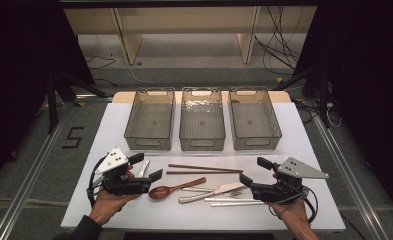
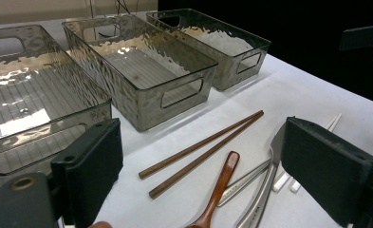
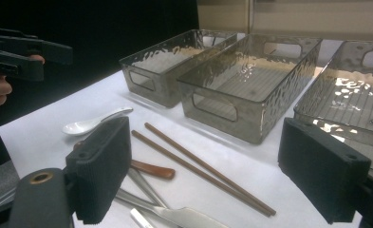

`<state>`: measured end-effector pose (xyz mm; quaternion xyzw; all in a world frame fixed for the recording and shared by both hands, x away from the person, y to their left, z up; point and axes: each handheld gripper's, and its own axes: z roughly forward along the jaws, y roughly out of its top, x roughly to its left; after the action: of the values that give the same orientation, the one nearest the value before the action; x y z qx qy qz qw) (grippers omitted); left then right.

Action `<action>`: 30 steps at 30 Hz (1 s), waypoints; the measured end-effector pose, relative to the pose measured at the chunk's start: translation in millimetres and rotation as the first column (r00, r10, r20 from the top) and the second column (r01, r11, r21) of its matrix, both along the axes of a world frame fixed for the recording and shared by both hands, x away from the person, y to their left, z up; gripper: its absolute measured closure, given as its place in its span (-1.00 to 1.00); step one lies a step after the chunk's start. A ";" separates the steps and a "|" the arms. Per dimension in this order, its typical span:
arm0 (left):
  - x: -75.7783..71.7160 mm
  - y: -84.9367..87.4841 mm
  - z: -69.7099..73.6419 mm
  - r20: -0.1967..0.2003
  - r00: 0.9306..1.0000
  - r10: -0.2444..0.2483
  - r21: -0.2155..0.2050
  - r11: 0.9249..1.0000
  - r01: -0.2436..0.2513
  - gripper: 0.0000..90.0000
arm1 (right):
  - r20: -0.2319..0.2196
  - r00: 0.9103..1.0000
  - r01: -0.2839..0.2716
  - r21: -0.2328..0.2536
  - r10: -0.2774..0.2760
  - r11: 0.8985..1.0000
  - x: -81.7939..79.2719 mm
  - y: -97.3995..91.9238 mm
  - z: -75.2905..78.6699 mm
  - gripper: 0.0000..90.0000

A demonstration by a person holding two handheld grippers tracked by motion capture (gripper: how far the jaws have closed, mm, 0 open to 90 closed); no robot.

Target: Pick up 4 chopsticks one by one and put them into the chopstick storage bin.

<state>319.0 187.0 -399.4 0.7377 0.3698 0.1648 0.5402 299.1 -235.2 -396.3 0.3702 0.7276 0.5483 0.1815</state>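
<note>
High view puts me at the near edge of a white table [image 1: 304, 145], a black two-jaw gripper in each hand. My left gripper [image 1: 146, 166] hovers at the left end of a loose cluster of cutlery, jaws spread wide with nothing between them. My right gripper [image 1: 251, 170] hovers at the right end of the same cluster, jaws likewise parted and empty.

Between the two grippers lies a pair of long brown wooden chopsticks [image 1: 204, 169], side by side and nearly parallel. Just nearer to me rests a reddish-brown wooden spoon [image 1: 174, 189], bowl toward my left hand. To its right lie a silver metal knife [image 1: 209, 192], a silver metal fork [image 1: 229, 192] crossing it, and a pair of white chopsticks [image 1: 232, 202] beside my right gripper. A small white ceramic spoon [image 1: 143, 168] sits close by my left gripper's jaws.

Beyond the cutlery, three clear smoky-grey plastic bins stand in a row, all holding nothing: the left bin [image 1: 151, 120], the middle bin [image 1: 201, 119] and the right bin [image 1: 254, 119].

Left gripper view looks across the brown chopsticks [image 2: 203, 147] and the wooden spoon's handle [image 2: 222, 178], framed by my open jaws.
</note>
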 end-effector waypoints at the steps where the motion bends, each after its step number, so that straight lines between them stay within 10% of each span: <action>1: 0.0 -0.2 -0.1 0.000 1.000 0.000 0.001 1.000 0.000 -0.70 | 0.000 1.000 0.000 0.000 0.000 1.000 0.0 0.0 0.0 -0.57; 15: 0.1 -0.1 0.1 0.000 1.000 0.000 -0.001 1.000 0.000 -0.70 | -0.026 0.996 -0.086 -0.063 0.085 0.994 5.9 2.3 7.1 -0.54; 20: 1.2 1.1 0.0 0.000 1.000 0.005 0.005 1.000 -0.005 -0.70 | -0.069 0.976 -0.216 -0.215 0.206 0.952 12.4 9.3 19.7 -0.48; 22: 1.3 1.0 -0.1 -0.003 1.000 0.008 0.007 1.000 -0.008 -0.70 | -0.118 0.959 -0.282 -0.294 0.258 0.914 14.0 12.9 21.0 -0.46; 25: 1.1 1.0 0.1 -0.001 1.000 0.007 0.011 1.000 -0.007 -0.70 | -0.219 0.925 -0.376 -0.415 0.310 0.829 14.2 18.6 12.2 -0.37; 26: 1.1 1.1 0.2 0.000 1.000 0.007 0.010 1.000 -0.007 -0.70 | -0.219 0.925 -0.376 -0.415 0.310 0.829 14.2 18.6 12.2 -0.37; 27: 1.3 1.2 0.3 0.001 1.000 0.006 0.009 1.000 -0.006 -0.70 | -0.254 0.914 -0.402 -0.447 0.318 0.799 14.2 21.2 4.9 -0.31; 28: 1.6 1.2 0.3 0.000 1.000 0.006 0.009 1.000 -0.006 -0.70 | -0.254 0.914 -0.402 -0.447 0.318 0.799 14.2 21.2 4.9 -0.31; 29: 1.8 1.2 0.1 -0.001 1.000 0.007 0.009 1.000 -0.007 -0.70 | -0.286 0.905 -0.421 -0.483 0.316 0.768 14.7 24.1 -1.8 -0.28; 30: 1.9 1.2 0.1 -0.002 1.000 0.006 0.010 1.000 -0.006 -0.70 | -0.286 0.905 -0.421 -0.483 0.316 0.768 14.7 24.1 -1.8 -0.28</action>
<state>320.9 188.3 -399.3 0.7394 0.3720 0.1675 0.5356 313.8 -211.1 -398.1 0.2044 0.9230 0.3116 0.0962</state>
